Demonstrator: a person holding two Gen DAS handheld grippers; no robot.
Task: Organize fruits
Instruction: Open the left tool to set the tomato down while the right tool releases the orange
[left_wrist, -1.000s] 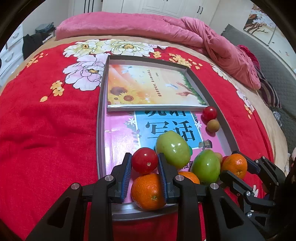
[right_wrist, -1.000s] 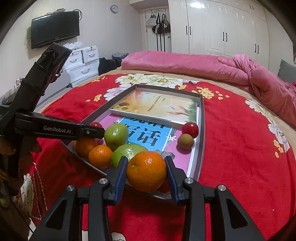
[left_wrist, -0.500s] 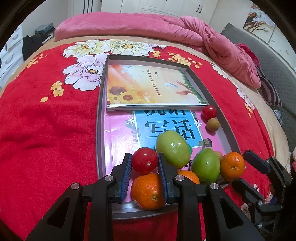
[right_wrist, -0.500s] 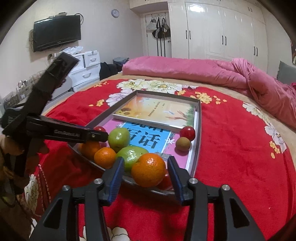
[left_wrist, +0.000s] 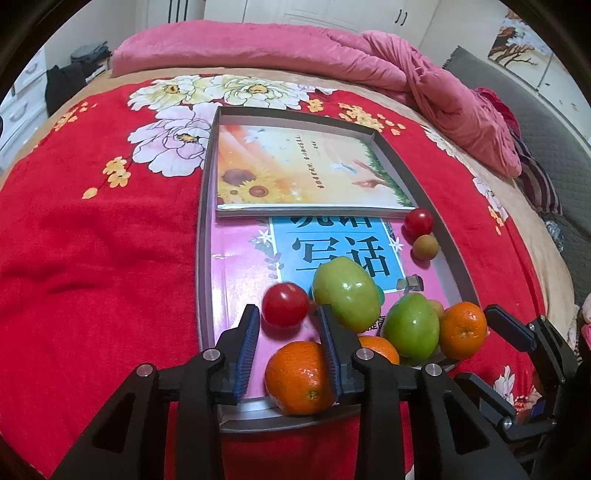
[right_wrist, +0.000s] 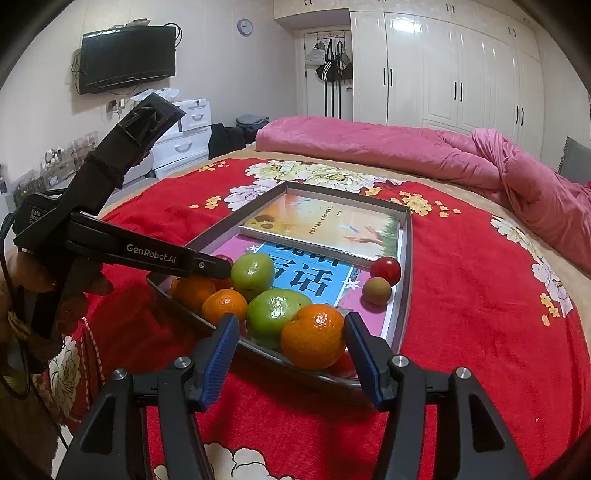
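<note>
A grey tray (left_wrist: 205, 236) lies on the red bedspread with fruit heaped at its near end. My left gripper (left_wrist: 289, 317) is opening; a red tomato (left_wrist: 285, 304) sits on the tray floor just past its tips, with a gap to each pad. An orange (left_wrist: 299, 376) lies under its right finger. My right gripper (right_wrist: 290, 321) is opening too. The orange (right_wrist: 313, 336) between its jaws rests on the tray's near corner, clear of the left pad. Two green apples (right_wrist: 253, 275) (right_wrist: 275, 312) and another orange (right_wrist: 224, 304) crowd behind it.
Two books (left_wrist: 306, 173) (left_wrist: 340, 251) lie flat in the tray. A small red tomato (left_wrist: 418, 221) and a brown fruit (left_wrist: 424, 246) sit by its right rim. A pink duvet (right_wrist: 406, 147) is bunched at the far side. A hand (right_wrist: 22, 277) holds the left gripper.
The left jaws parted and let go of the red tomato, which shifted slightly away. The right jaws spread off the orange, which now rests in the tray.
</note>
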